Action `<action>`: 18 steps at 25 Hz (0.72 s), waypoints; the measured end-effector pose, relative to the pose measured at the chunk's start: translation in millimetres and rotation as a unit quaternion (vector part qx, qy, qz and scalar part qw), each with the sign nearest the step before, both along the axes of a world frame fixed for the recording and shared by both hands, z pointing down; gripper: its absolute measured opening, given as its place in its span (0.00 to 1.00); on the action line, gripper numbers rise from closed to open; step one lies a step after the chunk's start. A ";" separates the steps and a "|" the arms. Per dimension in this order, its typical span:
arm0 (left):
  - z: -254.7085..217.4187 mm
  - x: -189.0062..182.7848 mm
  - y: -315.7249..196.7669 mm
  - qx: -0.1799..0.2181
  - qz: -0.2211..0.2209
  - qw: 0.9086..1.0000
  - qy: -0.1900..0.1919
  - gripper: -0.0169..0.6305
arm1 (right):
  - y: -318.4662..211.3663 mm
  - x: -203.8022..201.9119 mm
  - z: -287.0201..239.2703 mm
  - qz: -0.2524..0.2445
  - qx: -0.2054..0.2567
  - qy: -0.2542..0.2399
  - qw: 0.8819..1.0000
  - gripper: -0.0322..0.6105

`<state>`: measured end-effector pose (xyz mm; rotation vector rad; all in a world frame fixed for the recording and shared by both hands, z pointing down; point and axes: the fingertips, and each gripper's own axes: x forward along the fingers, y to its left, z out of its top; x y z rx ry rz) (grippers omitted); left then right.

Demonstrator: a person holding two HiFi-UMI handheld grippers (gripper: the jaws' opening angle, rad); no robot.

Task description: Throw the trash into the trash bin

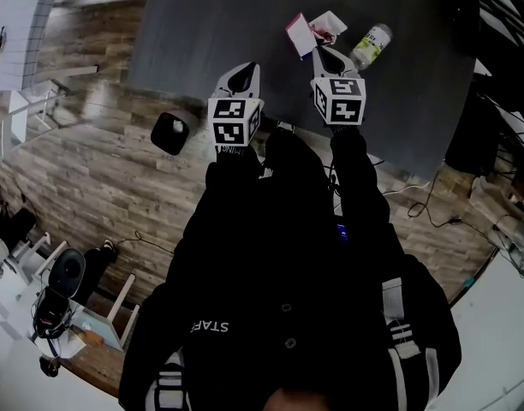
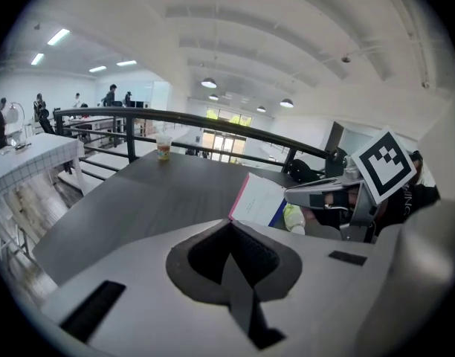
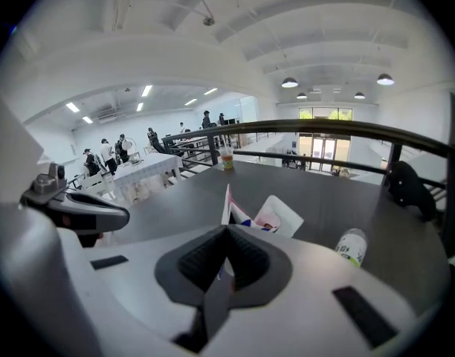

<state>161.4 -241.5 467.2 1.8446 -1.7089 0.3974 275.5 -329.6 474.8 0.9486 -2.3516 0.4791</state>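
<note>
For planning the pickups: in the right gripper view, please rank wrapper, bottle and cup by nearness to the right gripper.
1. White-and-pink paper wrapper, between the jaws.
2. Clear plastic bottle with green label, right.
3. Clear drink cup, far table edge.

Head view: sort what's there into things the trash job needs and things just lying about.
For the job:
paper wrapper, pinched in the right claw
plastic bottle on the table
black trash bin on the floor

Lying about:
floor cables
white chair
</note>
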 end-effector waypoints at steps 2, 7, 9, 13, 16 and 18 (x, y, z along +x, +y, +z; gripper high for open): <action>-5.3 -10.8 7.0 0.004 -0.012 1.000 0.004 0.03 | 9.0 -12.7 -12.5 -0.015 0.007 -0.003 1.000 0.08; -13.9 -46.0 33.2 0.005 -0.054 0.998 0.016 0.03 | 36.9 -52.1 -39.1 -0.056 0.014 -0.017 0.998 0.08; -16.3 -66.9 44.8 0.005 -0.072 0.997 0.019 0.03 | 48.6 -74.6 -46.9 -0.072 0.016 -0.018 0.997 0.08; -17.9 -99.6 66.7 0.007 -0.105 0.994 0.021 0.03 | 72.6 -110.4 -55.1 -0.100 0.019 -0.026 0.994 0.08; -21.2 -120.6 87.6 0.010 -0.127 0.992 0.019 0.03 | 94.1 -134.6 -59.0 -0.121 0.019 -0.030 0.992 0.08; -21.9 -140.7 103.6 0.009 -0.144 0.989 0.019 0.03 | 107.5 -157.8 -61.2 -0.136 0.015 -0.036 0.990 0.08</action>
